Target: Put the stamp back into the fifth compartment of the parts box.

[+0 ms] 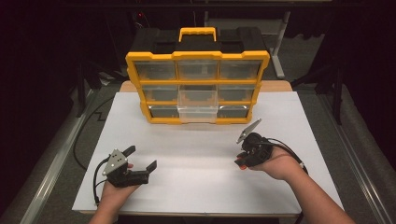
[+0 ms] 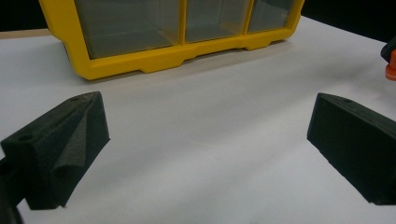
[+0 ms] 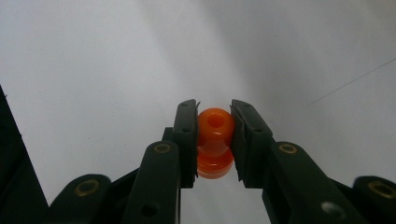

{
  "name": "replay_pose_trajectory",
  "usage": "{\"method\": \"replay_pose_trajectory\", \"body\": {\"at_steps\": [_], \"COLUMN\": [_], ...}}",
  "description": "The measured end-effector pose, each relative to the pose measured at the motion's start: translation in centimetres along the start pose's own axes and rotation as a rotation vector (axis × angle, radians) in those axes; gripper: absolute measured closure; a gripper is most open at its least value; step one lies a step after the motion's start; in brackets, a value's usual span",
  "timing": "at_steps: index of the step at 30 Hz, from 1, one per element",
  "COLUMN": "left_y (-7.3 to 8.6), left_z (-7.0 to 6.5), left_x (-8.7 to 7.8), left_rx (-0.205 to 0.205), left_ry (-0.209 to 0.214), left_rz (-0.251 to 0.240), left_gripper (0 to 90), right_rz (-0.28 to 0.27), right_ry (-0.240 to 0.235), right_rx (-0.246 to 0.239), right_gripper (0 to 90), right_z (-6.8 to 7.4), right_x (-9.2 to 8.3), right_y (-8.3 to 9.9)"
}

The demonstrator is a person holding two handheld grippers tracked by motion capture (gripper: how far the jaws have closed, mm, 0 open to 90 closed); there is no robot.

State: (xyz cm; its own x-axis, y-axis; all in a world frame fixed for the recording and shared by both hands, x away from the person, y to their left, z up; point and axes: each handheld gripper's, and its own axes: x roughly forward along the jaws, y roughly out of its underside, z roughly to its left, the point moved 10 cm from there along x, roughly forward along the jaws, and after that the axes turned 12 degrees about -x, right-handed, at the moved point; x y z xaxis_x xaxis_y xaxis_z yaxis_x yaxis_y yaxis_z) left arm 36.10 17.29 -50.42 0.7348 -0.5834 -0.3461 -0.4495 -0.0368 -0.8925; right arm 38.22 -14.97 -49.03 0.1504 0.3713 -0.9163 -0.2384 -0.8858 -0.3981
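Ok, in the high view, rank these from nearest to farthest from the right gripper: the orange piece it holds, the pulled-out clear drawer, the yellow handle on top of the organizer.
1. Orange piece: clamped in the right gripper, over the table's right side.
2. Clear drawer: bottom middle of the organizer, pulled out toward the person.
3. Yellow handle: top of the organizer, at the back.

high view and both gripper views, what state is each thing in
organizer box: upright at the back of the table, handle up
clear drawer: bottom row, middle, pulled partway out
other drawers: pushed in
orange piece: pinched between the right gripper's jaws, off the table
right gripper: shut on the orange piece
left gripper: jaws wide apart, nothing between them
white table: bare in front
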Motion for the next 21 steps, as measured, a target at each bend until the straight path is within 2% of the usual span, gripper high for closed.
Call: {"method": "replay_pose_trajectory", "body": {"at_steps": [8, 12, 21], "left_y": [0.0, -0.1, -0.1], "left_z": [0.0, -0.1, 0.1], "left_x": [0.0, 0.0, 0.0], "left_rx": [0.0, -0.009, 0.001], "left_ry": [0.003, 0.006, 0.002], "left_rz": [-0.003, -0.013, -0.007], "left_gripper": [0.1, 0.1, 0.1], "right_rz": [0.014, 0.026, 0.046], "right_ry": [-0.022, -0.035, -0.058], "right_rx": [-0.001, -0.015, -0.038], "right_gripper": [73.7, 73.7, 73.7], "right_z": [-0.3, -0.4, -0.4], "right_x": [-0.7, -1.1, -1.8], "right_y": [-0.5, -0.8, -1.6]}}
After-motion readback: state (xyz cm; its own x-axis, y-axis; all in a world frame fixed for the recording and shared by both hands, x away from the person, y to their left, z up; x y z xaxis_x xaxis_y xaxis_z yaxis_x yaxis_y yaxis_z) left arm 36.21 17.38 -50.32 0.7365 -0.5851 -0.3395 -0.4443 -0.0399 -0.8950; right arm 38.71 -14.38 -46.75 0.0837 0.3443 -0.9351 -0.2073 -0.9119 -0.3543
